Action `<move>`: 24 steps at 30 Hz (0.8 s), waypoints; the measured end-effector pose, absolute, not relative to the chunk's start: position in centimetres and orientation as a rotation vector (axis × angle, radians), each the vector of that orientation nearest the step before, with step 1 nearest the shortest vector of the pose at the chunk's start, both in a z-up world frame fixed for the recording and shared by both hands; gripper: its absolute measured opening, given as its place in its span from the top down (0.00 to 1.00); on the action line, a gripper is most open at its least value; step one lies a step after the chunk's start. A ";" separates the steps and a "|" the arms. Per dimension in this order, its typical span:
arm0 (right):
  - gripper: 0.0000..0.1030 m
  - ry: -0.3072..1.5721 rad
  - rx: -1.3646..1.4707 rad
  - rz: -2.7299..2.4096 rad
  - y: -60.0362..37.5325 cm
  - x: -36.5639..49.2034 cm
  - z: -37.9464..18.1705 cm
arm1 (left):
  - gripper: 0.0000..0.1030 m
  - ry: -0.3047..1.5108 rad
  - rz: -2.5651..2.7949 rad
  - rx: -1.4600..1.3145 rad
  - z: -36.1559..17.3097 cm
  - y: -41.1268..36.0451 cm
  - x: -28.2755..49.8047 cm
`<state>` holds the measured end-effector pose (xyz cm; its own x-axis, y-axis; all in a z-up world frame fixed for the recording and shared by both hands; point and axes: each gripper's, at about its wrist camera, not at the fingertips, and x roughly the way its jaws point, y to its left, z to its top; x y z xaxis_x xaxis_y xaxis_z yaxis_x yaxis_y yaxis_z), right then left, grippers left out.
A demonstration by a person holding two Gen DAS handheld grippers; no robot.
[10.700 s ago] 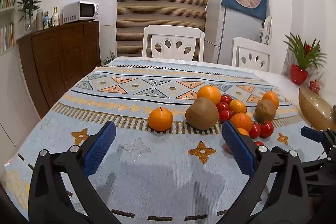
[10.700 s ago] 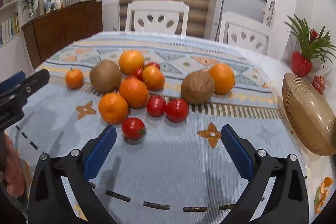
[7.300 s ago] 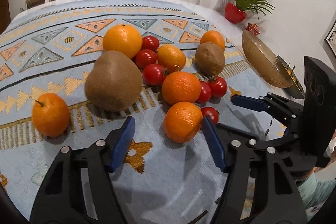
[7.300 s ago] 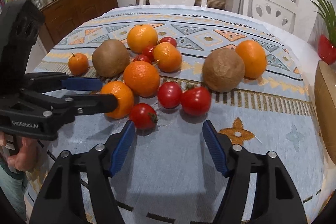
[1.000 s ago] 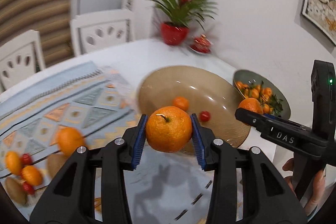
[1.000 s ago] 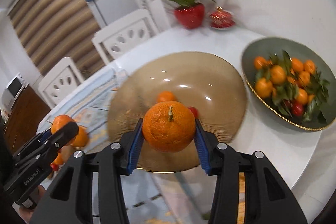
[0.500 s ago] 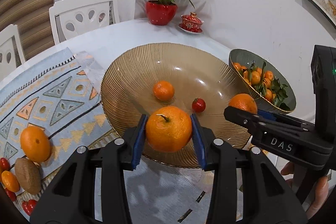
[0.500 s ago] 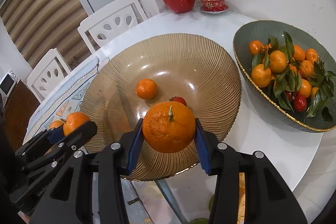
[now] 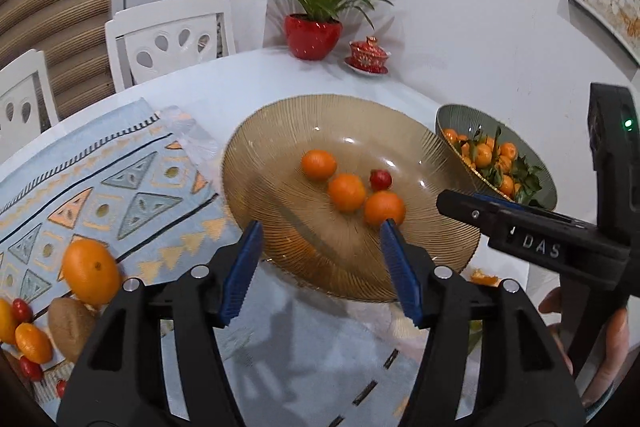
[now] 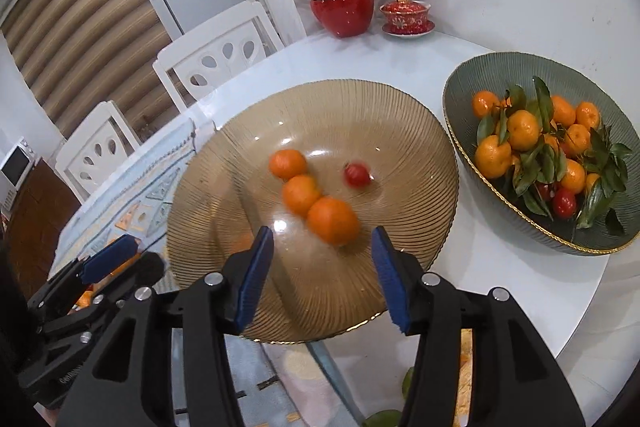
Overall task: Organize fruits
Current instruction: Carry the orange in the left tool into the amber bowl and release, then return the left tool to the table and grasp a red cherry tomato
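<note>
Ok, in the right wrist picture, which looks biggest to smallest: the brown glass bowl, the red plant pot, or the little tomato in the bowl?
1. Ribbed brown glass bowl
2. Glossy red plant pot, though farther away
3. Small red tomato

Only readable text here is on the grippers themselves. In the left wrist view the right gripper (image 9: 460,201) has "DAS" in pale letters on the side of its black arm. In the right wrist view the left gripper (image 10: 116,263) has small lettering low on its black body, but it's cut off and too tiny to make out properly
</note>
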<state>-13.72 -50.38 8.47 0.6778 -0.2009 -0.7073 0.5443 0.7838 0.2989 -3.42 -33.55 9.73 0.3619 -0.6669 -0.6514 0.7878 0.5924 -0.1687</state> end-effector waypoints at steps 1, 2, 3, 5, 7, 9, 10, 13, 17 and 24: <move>0.51 0.707 0.522 -0.439 -50.2 -13.8 8.6 | 0.41 0.742 -0.941 0.172 10.0 -32.9 -3.4; 0.51 0.705 0.520 -0.437 -50.0 -13.8 8.8 | 0.40 0.740 -0.938 0.163 10.2 -32.3 -3.4; 0.51 0.705 0.521 -0.431 -49.7 -13.8 8.9 | 0.39 0.737 -0.934 0.155 10.4 -31.8 -3.4; 0.51 0.703 0.524 -0.417 -49.2 -13.8 9.0 | 0.38 0.733 -0.922 0.133 10.6 -30.5 -3.3; 0.51 0.700 0.518 -0.389 -48.4 -13.7 9.3 | 0.38 0.737 -0.919 0.111 10.8 -29.4 -3.2; 0.50 0.694 0.497 -0.371 -47.3 -13.7 10.1 | 0.38 0.740 -0.921 0.095 10.8 -28.6 -3.2; 0.50 0.686 0.485 -0.363 -46.8 -13.7 10.6 | 0.38 0.739 -0.918 0.086 10.9 -28.1 -3.3; 0.49 0.647 0.457 -0.337 -45.3 -14.0 12.6 | 0.38 0.721 -0.907 0.062 11.6 -26.3 -3.5; 0.46 0.597 0.411 -0.297 -42.5 -14.1 15.0 | 0.37 0.648 -0.886 0.037 14.1 -22.7 -4.4; 0.46 0.580 0.344 -0.163 -36.4 -12.0 16.6 | 0.26 0.527 -0.770 0.017 18.2 -14.9 -5.5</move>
<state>-12.01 -36.41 16.61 0.8259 -0.0543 -0.5611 0.2457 0.9305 0.2716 -5.52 -14.88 18.19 0.5951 -0.6591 -0.4598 0.6675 0.7240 -0.1739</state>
